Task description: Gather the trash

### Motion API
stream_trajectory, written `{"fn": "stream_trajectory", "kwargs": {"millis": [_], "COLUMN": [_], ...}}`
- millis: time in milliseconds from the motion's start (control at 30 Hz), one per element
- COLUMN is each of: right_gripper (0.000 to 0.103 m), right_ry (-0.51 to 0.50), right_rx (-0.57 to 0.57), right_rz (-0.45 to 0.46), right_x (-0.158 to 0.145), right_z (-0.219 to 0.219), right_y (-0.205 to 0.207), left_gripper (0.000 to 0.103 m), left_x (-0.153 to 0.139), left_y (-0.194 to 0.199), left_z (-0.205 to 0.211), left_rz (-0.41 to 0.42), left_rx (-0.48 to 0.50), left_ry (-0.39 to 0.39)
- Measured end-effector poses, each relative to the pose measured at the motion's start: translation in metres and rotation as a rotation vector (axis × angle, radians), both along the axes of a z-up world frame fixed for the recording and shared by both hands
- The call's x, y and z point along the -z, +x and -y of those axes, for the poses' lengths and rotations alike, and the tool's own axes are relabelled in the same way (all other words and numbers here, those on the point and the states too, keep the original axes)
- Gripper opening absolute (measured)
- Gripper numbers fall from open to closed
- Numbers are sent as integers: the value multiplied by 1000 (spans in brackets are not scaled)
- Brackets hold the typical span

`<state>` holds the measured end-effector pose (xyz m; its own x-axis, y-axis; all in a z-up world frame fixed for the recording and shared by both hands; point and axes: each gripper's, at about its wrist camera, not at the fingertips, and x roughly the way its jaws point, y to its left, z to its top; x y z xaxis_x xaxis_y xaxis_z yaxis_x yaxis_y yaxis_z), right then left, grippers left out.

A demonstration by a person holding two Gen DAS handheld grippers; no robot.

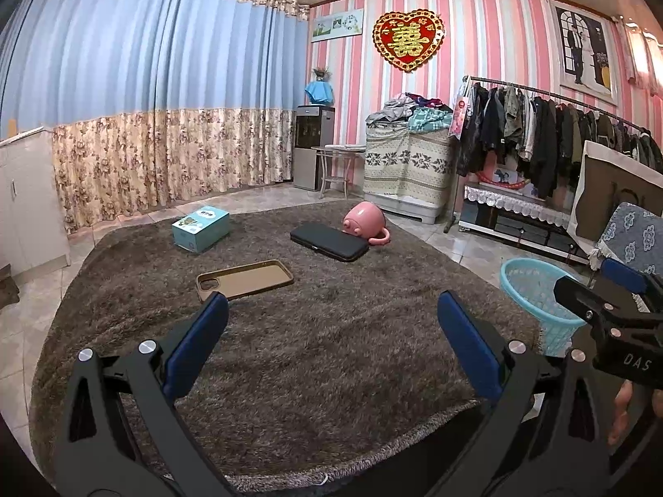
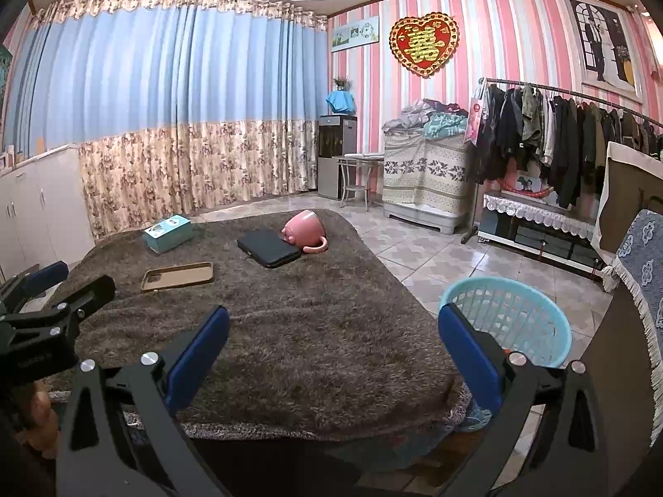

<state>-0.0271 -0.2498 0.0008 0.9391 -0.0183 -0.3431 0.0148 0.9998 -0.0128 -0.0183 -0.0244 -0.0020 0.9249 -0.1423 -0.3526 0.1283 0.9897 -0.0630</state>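
I have a shaggy grey-brown rug (image 1: 315,352) spread over the tabletop under both pairs of tongs, filling most of each view. Off the right side of my right tongs (image 2: 333,337), down on the tiled floor, stands a light blue plastic lattice basket (image 2: 518,314); its lower part is hidden behind the tong arm and the rug's edge. Ahead of my left tongs (image 1: 331,323), toward the far edge of the rug, lies a flat black rectangular case (image 1: 329,242), and touching its far end is a pink ceramic mug (image 1: 364,223) tipped on its side, handle toward the right. To the left of those, further out, sits a small teal cardboard box (image 1: 201,227) with print I cannot read. Closest, just beyond my left tongs' left finger, a tan phone case (image 1: 244,279) lies open side up. Both pairs of tongs are spread wide and grasp nothing. My right tongs show only partly at the right edge of the left view, with fingertips of a hand (image 1: 621,414) cut off beneath.
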Motion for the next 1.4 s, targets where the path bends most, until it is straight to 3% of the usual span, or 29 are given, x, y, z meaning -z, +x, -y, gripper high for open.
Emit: {"fn": "stream_trajectory", "kwargs": {"millis": [1400], "right_gripper": [99], "right_ry": [15], "right_rx": [5], "right_rz": [46], "right_x": [-2], "right_z": [-2], "right_y": [-2], "left_gripper": [98], "left_x": [-14], "left_y": [-3], "left_z": [-2], "left_rz": [29], "left_rx": [-9], "left_ry": [7]}}
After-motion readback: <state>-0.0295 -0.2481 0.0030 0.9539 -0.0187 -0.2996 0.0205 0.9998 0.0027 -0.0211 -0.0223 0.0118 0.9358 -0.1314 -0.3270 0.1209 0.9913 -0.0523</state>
